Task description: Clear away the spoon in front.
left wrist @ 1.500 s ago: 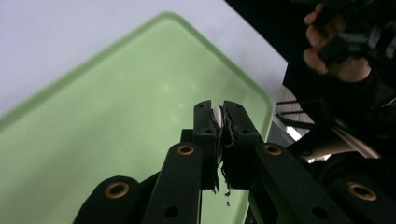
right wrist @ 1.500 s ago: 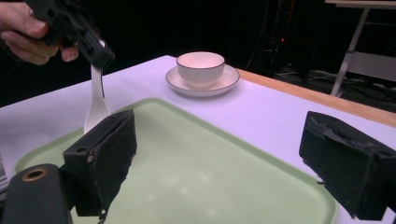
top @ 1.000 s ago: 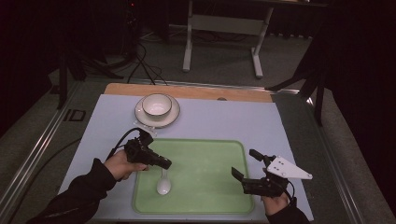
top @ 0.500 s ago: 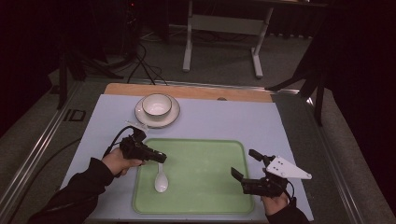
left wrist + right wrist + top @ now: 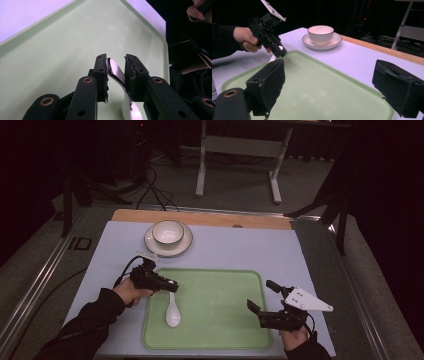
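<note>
While your left hand (image 5: 131, 289) reached low over the green tray (image 5: 220, 285), your right hand (image 5: 295, 337) sat by the tray's near right corner. Your left tongs (image 5: 116, 65) hid part of the white spoon (image 5: 172, 310) lying on the tray. They had just been opening, a little apart around the handle. Your right tongs (image 5: 261, 296) were wide open, holding nothing.

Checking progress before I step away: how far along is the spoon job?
Done: the white spoon lies on the green tray. In hand: the left gripper has just been opening its jaws, the handle between them with a gap at one side. The right gripper waits open. Left, probably: withdrawing; the bowl sits on its saucer.
</note>
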Demonstrator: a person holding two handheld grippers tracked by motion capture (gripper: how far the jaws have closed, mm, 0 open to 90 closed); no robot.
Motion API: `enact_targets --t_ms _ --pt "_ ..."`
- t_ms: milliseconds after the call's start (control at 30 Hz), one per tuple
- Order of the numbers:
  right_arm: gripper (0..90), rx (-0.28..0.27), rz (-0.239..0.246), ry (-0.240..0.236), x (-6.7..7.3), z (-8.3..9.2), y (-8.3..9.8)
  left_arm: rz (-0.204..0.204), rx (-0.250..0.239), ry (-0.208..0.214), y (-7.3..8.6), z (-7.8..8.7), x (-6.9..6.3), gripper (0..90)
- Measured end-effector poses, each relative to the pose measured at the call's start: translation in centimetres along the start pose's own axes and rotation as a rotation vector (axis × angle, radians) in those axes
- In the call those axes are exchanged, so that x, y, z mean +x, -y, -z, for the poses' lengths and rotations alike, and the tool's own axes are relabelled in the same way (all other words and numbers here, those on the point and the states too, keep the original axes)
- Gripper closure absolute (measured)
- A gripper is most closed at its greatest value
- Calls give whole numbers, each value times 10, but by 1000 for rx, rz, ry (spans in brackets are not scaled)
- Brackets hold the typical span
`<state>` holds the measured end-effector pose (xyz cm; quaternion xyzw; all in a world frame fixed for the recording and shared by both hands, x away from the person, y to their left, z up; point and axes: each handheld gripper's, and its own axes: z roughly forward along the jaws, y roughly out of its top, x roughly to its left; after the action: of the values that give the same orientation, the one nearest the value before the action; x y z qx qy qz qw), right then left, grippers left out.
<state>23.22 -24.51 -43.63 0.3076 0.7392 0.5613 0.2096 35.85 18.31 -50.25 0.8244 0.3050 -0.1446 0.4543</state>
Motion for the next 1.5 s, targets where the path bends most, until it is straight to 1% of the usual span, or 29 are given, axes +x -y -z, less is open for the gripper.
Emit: enact_targets --t_ms 33,133,200,233,267,300,400,433,533,600,667,733,800,1000,1133,1400,1433,1500 --pt "110 0 -1 -1 0 0 0 0 0 0 0 0 0 702" --pt "110 0 0 -2 0 0 0 -15 -2 -33 2 -5 5 670" --pt "110 0 1 -3 0 0 0 -15 -2 -33 2 -5 5 662" --pt "110 0 0 -2 0 0 0 2 -19 -61 4 -8 11 648" --pt "110 0 0 -2 0 0 0 12 -26 -58 5 -9 14 648" --pt "110 0 0 -2 0 0 0 16 -30 -64 6 -10 16 644" --pt "110 1 1 -4 0 0 0 17 -31 -70 6 -11 17 623" --pt "110 2 1 -4 0 0 0 32 -46 -84 10 -15 22 616" --pt "110 4 -1 -5 0 0 0 39 -61 -105 12 -18 25 597" --pt "110 6 1 -7 0 -1 0 38 -71 -121 14 -20 26 592" --pt "110 8 1 -8 1 -1 1 28 -69 -127 14 -22 28 568" --pt "110 8 -1 -9 0 -1 1 22 -64 -138 14 -24 27 567" --pt "110 8 -1 -9 0 -1 1 16 -70 -134 13 -25 27 554" --pt "110 11 -1 -12 0 -1 1 17 -76 -115 11 -30 27 552" --pt "110 11 -2 -13 0 -1 1 14 -67 -146 10 -31 29 531" --pt "110 15 -2 -16 0 -1 1 20 -85 -146 9 -31 32 498" --pt "110 15 -2 -16 0 -1 1 20 -95 -155 9 -30 33 498" --pt "110 17 -6 -19 0 -2 1 25 -109 -154 8 -28 33 490"
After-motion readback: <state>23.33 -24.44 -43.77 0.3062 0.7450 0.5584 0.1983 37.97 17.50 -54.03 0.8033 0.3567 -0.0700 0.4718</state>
